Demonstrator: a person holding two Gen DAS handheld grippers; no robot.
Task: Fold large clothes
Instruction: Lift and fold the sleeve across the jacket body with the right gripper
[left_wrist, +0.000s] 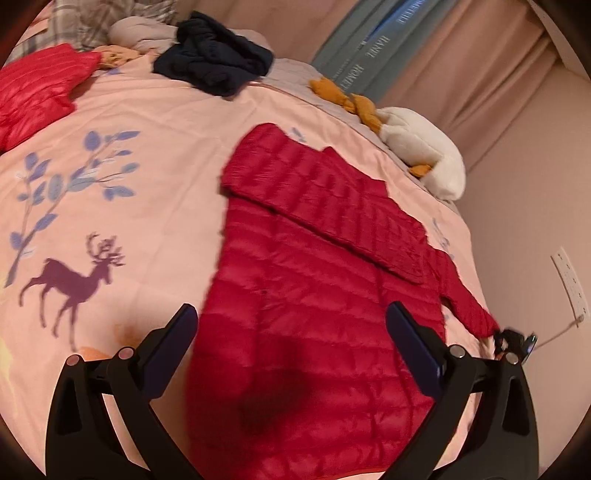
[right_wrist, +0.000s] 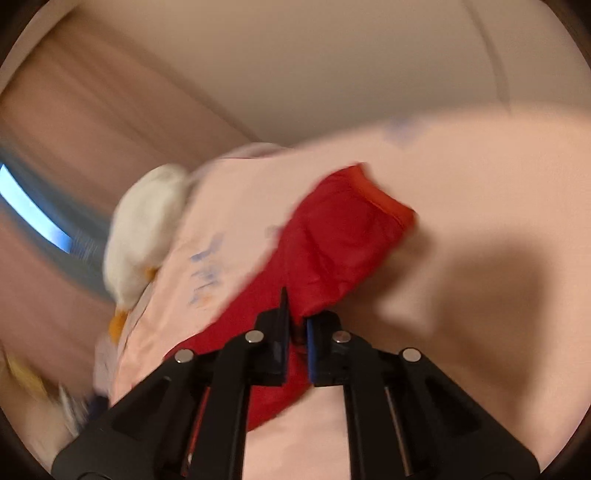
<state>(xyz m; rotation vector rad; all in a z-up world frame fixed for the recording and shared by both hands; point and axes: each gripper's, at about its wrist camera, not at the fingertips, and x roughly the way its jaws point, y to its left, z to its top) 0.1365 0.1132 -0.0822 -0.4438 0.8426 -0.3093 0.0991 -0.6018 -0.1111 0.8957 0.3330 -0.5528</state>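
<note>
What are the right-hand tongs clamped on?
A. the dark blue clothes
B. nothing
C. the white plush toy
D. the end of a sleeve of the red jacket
D: in the right wrist view the right tongs are shut with red fabric pinched between them, and the left wrist view shows them at the cuff end of the red jacket sleeve.

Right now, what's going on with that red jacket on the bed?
A person with a two-finger gripper in each hand is folding a red jacket spread on a pink bed cover. One sleeve is already folded across the body. The right gripper is shut on the other sleeve, out at the bed's edge. The left gripper hangs open above the jacket's body, holding nothing. A dark garment and another red one lie farther back.
</note>
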